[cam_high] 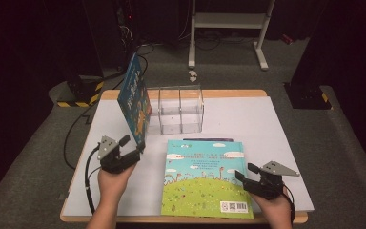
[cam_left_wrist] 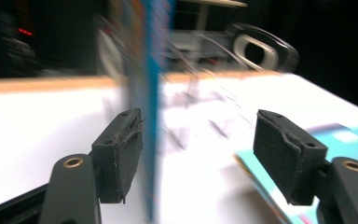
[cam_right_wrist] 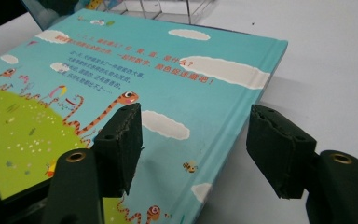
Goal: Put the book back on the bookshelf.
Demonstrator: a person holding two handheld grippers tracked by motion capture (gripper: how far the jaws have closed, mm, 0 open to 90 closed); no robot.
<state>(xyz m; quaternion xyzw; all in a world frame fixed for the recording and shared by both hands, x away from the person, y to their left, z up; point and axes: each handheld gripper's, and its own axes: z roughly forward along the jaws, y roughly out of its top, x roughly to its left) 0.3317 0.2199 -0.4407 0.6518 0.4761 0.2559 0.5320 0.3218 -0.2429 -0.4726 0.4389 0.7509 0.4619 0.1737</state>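
Left gripper [cam_high: 129, 149] fingers apart around near edge of upright blue picture book [cam_high: 135, 98], beside clear plastic organiser [cam_high: 180, 109]. Right gripper [cam_high: 247, 174] fingers parted over right edge of flat sky-and-meadow picture book [cam_high: 204, 177] on white worktop [cam_high: 267, 129].

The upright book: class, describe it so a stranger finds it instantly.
Start at the white table, then the clear plastic organizer at its far edge. Just left of it, the upright book stands on edge by the left gripper, unlike the flat book.
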